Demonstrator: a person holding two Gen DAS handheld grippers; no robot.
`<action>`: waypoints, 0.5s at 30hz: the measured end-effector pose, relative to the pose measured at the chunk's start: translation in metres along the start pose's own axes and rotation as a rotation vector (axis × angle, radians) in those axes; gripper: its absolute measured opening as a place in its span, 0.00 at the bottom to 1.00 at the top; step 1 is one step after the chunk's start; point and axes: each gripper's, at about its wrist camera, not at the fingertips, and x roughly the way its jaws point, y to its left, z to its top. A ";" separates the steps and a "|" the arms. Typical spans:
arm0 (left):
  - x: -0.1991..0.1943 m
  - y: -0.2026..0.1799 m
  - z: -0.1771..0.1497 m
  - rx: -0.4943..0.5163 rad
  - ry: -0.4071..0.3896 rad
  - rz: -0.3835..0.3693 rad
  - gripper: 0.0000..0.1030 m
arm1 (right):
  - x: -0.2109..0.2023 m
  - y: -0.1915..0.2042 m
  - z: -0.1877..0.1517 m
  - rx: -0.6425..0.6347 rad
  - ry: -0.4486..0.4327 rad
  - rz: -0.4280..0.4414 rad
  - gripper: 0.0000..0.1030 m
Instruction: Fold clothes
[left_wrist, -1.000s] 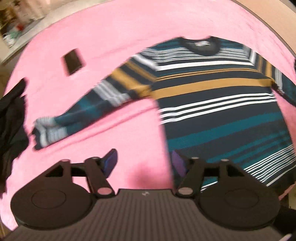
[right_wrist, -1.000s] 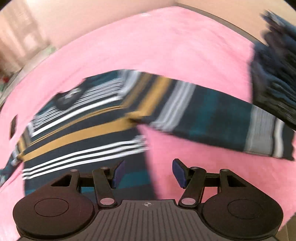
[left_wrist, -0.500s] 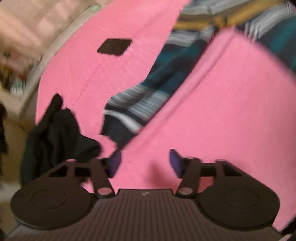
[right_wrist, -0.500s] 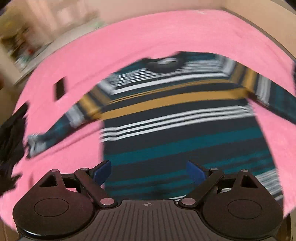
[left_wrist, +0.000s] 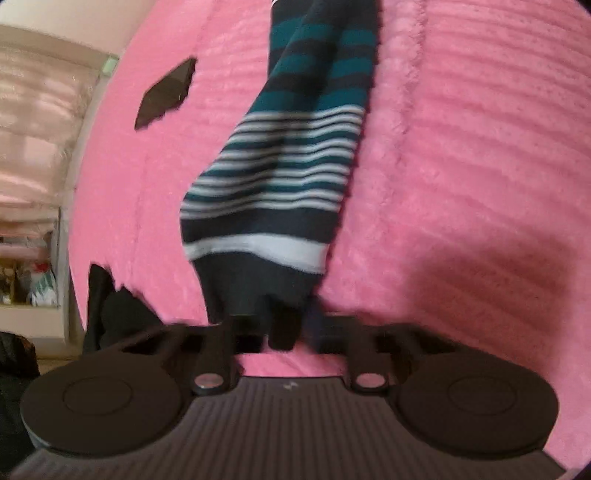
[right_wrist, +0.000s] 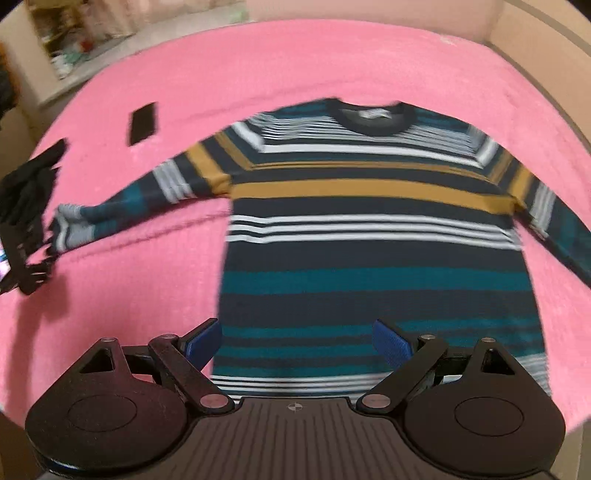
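Observation:
A striped sweater (right_wrist: 373, 236), navy, teal, white and mustard, lies flat and face up on a pink blanket (right_wrist: 258, 59), sleeves spread. In the left wrist view its left sleeve (left_wrist: 284, 158) runs away from me, and my left gripper (left_wrist: 280, 328) is shut on the dark cuff. The left gripper also shows at the far left of the right wrist view (right_wrist: 26, 258), at the sleeve end. My right gripper (right_wrist: 297, 341) is wide open and empty, above the sweater's hem.
A black phone-like slab (right_wrist: 143, 122) lies on the blanket left of the sweater, also in the left wrist view (left_wrist: 166, 94). A dark garment (left_wrist: 118, 314) is heaped at the blanket's left edge. Shelves and clutter (left_wrist: 29, 284) stand beyond.
My left gripper moved to the sleeve end and shut on the cuff. My right gripper swung over the sweater's hem and opened wider.

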 end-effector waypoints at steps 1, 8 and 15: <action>-0.009 0.004 -0.004 -0.008 -0.001 0.012 0.05 | -0.003 -0.004 0.001 0.024 -0.005 -0.007 0.88; -0.053 0.000 -0.041 -0.079 0.074 -0.048 0.05 | -0.020 -0.010 0.005 0.082 -0.032 -0.032 0.88; -0.071 -0.007 -0.040 -0.121 0.027 -0.046 0.29 | -0.034 -0.004 0.003 0.094 -0.043 -0.029 0.89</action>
